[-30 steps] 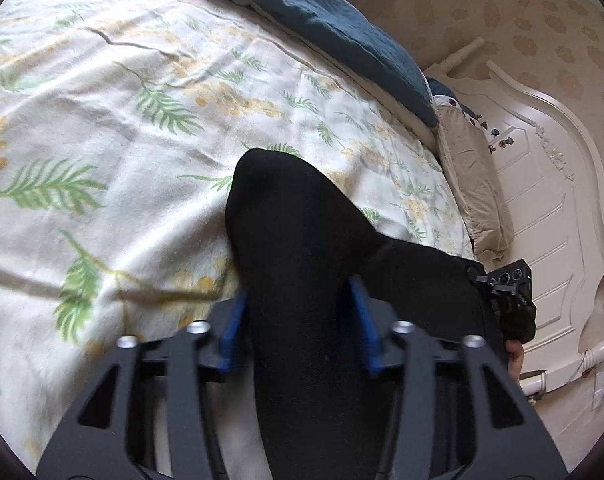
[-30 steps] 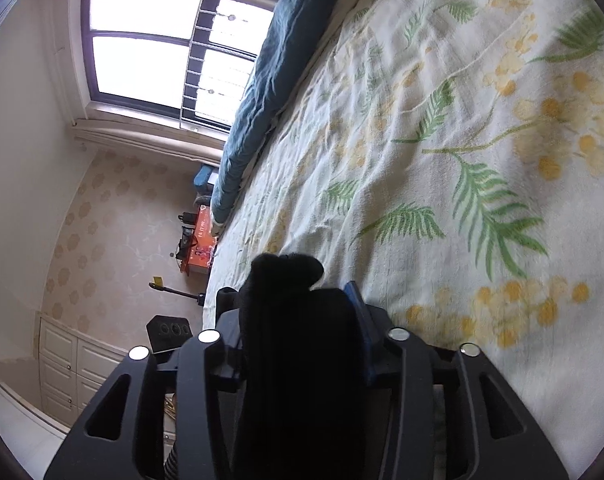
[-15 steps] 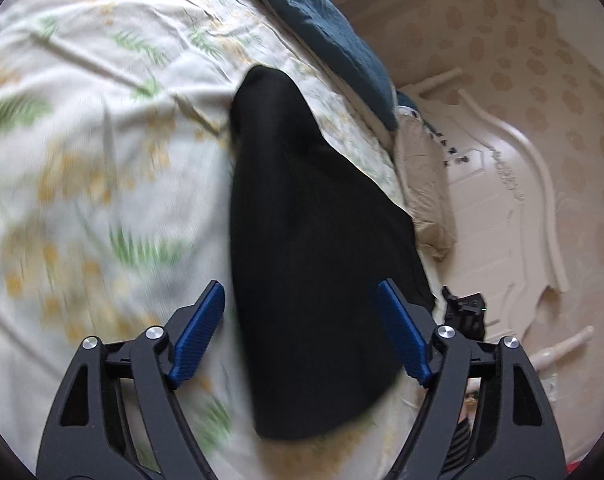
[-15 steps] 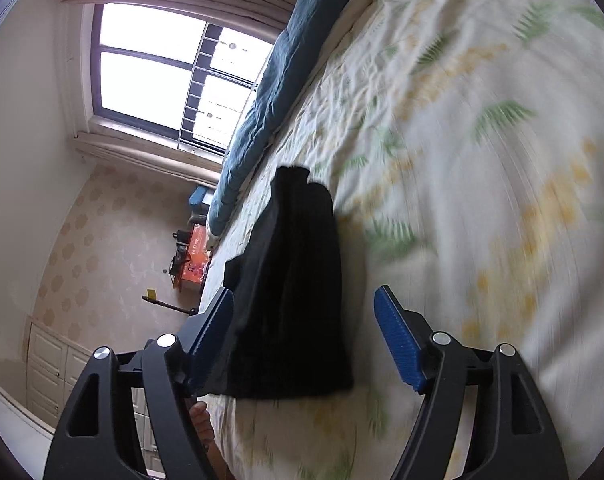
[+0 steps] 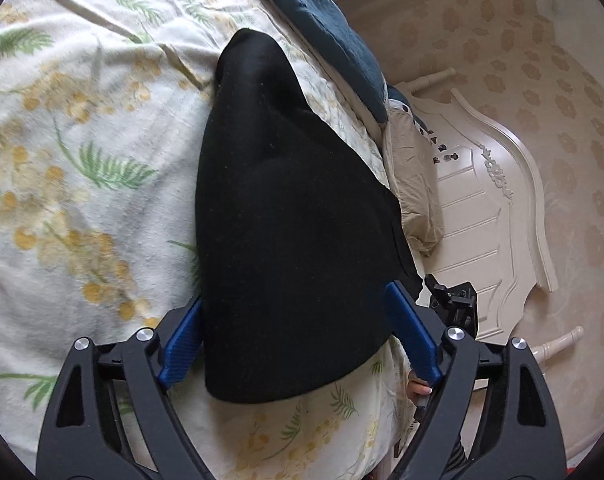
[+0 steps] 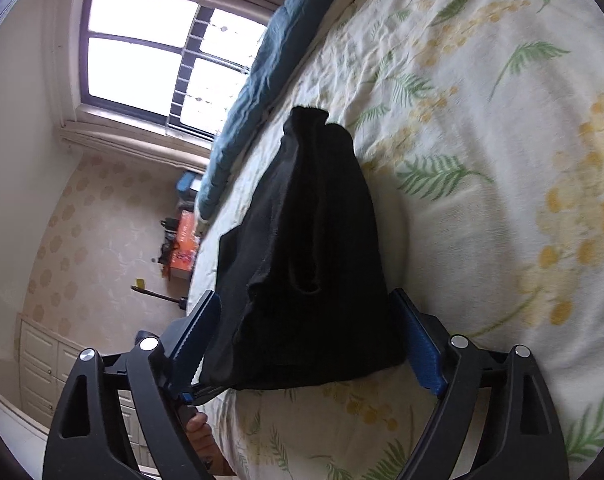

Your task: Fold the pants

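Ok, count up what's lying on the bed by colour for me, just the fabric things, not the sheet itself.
Black: 1, the folded pants
Dark blue: 1, the quilt along the far edge
Beige: 1, the pillow by the headboard
Total: 3

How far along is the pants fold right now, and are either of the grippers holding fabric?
Done: the black pants lie on the floral bedsheet as a compact folded bundle. In hand: nothing. The left gripper and right gripper are both opening, pads clear of the cloth though it sits between them. Left: perhaps a final tidy; one edge sticks out unevenly.
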`<state>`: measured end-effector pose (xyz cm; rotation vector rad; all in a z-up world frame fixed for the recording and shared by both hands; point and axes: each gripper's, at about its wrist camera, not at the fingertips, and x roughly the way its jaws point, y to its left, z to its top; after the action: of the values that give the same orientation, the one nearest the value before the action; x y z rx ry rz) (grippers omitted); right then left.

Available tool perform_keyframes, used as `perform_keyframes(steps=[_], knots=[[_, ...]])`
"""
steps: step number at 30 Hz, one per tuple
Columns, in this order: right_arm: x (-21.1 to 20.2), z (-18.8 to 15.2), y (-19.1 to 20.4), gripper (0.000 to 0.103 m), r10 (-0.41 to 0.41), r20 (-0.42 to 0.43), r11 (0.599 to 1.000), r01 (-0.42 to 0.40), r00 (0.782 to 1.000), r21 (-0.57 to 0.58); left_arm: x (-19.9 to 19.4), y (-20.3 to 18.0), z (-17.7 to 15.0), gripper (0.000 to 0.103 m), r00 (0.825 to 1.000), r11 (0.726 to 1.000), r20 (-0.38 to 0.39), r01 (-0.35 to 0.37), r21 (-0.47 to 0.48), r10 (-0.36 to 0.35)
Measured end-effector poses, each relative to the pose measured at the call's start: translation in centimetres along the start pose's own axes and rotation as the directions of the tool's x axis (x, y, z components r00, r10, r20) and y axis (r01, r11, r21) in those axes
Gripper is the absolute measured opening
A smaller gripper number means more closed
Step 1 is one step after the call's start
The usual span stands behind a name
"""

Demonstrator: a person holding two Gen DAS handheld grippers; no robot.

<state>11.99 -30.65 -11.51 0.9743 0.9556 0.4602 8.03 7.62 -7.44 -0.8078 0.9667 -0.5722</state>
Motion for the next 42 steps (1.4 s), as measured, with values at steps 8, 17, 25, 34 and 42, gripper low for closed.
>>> perform_keyframes(steps=[8,17,25,34,42], knots=[[1.3,-0.3,1.3,0.076,-0.115,-0.088,0.992,0.109,0.989,-0.064,0.8,-0.4,-0.4,0.072,0.998,0.999,-0.05,-0.039,0.037,0.041],[1.1,-0.7,0.4,0.045,-0.091,-0.099,0.995,0.085,0.991,-0.061,1.9,-1.6,-1.1,0.04,0.988,0.989,-0.074,-0.13,0.067,0.135],[0.2,-1.0,0.4,0.04,-0.073,-0.078,0.996,0.07,0.994,-0.047,1.6,-2.8,-0.9,0.035,0.982,0.982,-0.064,-0.17,0.086,0.175],[-1.3,-2.8,1.2,0.039,-0.059,-0.083,0.997,0.055,0.995,-0.048,0.6,-4.1,-2.2,0.034,0.974,0.97,-0.054,-0.212,0.122,0.22],[-2.4,-5.6,1.2,0.039,-0.043,-0.09,0.998,0.039,0.995,-0.052,-1.0,-4.0,-4.4,0.034,0.971,0.964,-0.044,-0.228,0.136,0.236]])
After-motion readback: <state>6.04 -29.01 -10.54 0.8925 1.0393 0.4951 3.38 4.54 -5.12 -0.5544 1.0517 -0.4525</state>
